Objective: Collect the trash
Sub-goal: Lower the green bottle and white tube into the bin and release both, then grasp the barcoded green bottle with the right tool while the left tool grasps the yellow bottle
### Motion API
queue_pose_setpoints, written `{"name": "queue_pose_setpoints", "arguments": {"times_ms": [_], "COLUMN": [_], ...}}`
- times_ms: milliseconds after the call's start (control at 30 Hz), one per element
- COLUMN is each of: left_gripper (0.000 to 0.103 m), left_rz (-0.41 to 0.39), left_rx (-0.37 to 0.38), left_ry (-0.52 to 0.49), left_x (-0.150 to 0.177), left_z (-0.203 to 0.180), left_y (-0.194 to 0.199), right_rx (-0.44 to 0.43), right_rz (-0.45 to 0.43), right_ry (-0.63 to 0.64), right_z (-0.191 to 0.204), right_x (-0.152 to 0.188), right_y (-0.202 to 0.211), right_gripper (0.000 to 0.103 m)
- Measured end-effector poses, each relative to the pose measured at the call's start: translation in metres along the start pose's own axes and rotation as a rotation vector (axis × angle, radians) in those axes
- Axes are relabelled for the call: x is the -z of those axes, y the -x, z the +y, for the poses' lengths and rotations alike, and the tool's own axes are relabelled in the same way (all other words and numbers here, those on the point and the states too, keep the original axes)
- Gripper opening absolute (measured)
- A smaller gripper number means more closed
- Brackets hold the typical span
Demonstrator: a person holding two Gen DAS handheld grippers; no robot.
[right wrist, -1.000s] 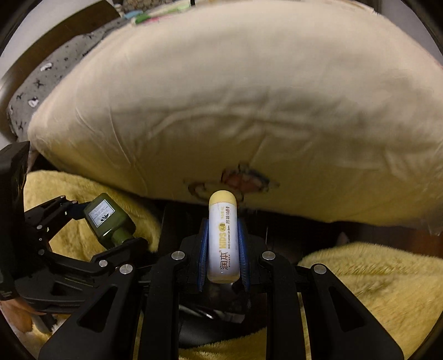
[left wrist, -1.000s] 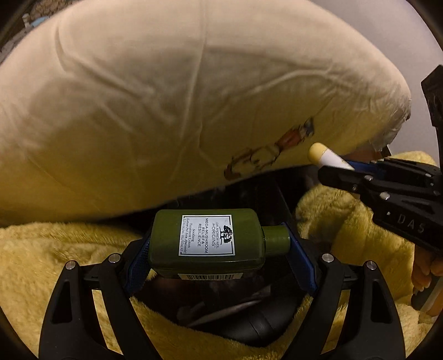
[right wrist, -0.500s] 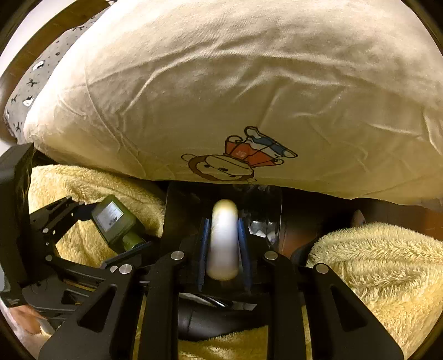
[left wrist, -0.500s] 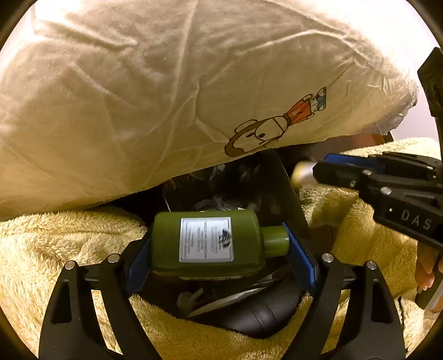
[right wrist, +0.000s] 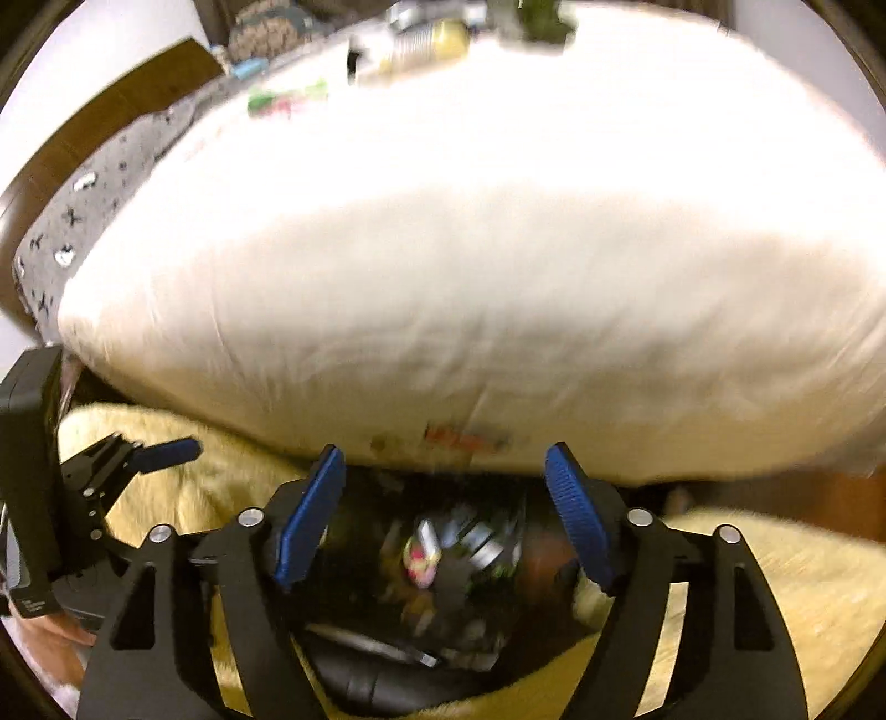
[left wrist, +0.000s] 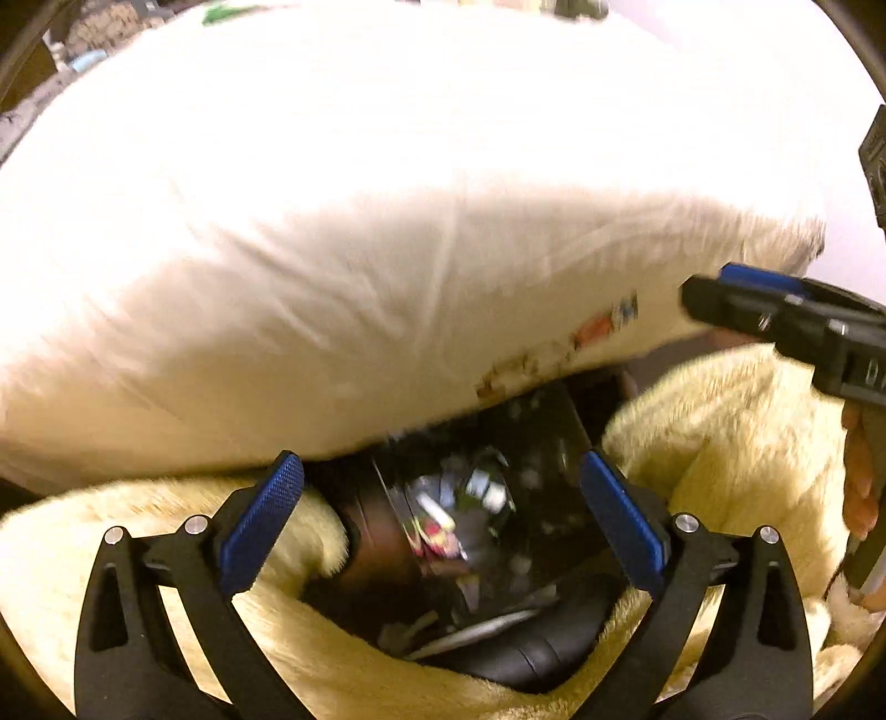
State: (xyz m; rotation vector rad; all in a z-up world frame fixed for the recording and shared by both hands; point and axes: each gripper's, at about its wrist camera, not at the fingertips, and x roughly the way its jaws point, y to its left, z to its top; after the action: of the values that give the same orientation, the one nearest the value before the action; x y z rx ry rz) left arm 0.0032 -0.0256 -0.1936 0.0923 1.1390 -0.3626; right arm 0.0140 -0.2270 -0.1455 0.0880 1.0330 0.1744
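Both views are smeared with motion blur. The left gripper (left wrist: 443, 526) hangs with its jaws spread wide and nothing between them, having just opened; the right gripper (right wrist: 446, 515) has likewise just opened and is empty. Below both sits a dark bin (left wrist: 554, 437), half hidden under a large cream pillow (left wrist: 360, 249) and ringed by a yellow fleece blanket (left wrist: 720, 432). Trash (right wrist: 437, 554) lies inside, a jumble too blurred to pick apart.

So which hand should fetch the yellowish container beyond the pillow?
Probably right: both grippers' jaws have just been opening, empty, but the yellowish container lies nearly straight ahead of the right gripper; the left gripper sits off sideways.
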Motion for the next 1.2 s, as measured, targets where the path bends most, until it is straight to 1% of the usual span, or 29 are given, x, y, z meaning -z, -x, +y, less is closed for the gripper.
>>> {"name": "queue_pose_setpoints", "arguments": {"times_ms": [67,133,233,267,367,433,500,600,633,667,733,800,967,1100,1200], "left_gripper": [0.095,0.095,0.095,0.095,0.095,0.095,0.095,0.095,0.095,0.095,0.095,0.095,0.095,0.095,0.095], "left_rz": [-0.044,-0.093,-0.146,-0.16,-0.209,-0.23,-0.24,-0.259,-0.266,-0.27,-0.282,-0.285,-0.268,-0.259,-0.248], "left_rx": [-0.007,-0.016,-0.027,-0.029,-0.027,-0.036,-0.038,-0.041,-0.038,-0.034,-0.015,0.002,0.028,0.048,0.065], "left_ry": [-0.001,-0.001,-0.004,-0.005,-0.023,-0.019,-0.017,-0.03,-0.036,-0.039,-0.043,-0.037,-0.012,-0.005,-0.008], "left_x": [-0.01,-0.023,-0.041,-0.047,-0.067,-0.086,-0.102,-0.127,-0.135,-0.138,-0.153,-0.166,-0.197,-0.219,-0.23], "left_z": [0.002,0.004,0.007,0.008,0.007,0.008,0.005,0.002,0.0,-0.001,-0.006,-0.01,-0.016,-0.02,-0.021], "left_y": [0.013,0.025,0.038,0.041,0.048,0.048,0.044,0.038,0.037,0.034,0.029,0.022,0.003,-0.011,-0.021], "right_rx": [0.03,0.056,0.091,0.057,0.065,0.093,0.113,0.109,0.108,0.107,0.103,0.098,0.093,0.098,0.104], "right_rz": [-0.052,-0.088,-0.141,-0.139,-0.163,-0.175,-0.183,-0.199,-0.208,-0.212,-0.214,-0.204,-0.176,-0.157,-0.125], "right_ry": [0.013,0.022,0.028,0.016,-0.004,0.001,0.009,-0.002,-0.004,-0.004,-0.002,0.004,0.019,0.028,0.042], "right_z": [-0.004,-0.009,-0.018,-0.022,-0.033,-0.037,-0.039,-0.045,-0.048,-0.046,-0.049,-0.05,-0.049,-0.049,-0.049], "right_x": [-0.014,-0.028,-0.051,-0.06,-0.085,-0.1,-0.116,-0.14,-0.152,-0.156,-0.172,-0.189,-0.218,-0.235,-0.242], "right_y": [0.013,0.022,0.031,0.03,0.027,0.023,0.02,0.014,0.01,0.008,0.001,-0.01,-0.034,-0.049,-0.064], "right_gripper": [0.08,0.08,0.08,0.08,0.08,0.08,0.08,0.08,0.08,0.08,0.08,0.08,0.079,0.075,0.069]}}
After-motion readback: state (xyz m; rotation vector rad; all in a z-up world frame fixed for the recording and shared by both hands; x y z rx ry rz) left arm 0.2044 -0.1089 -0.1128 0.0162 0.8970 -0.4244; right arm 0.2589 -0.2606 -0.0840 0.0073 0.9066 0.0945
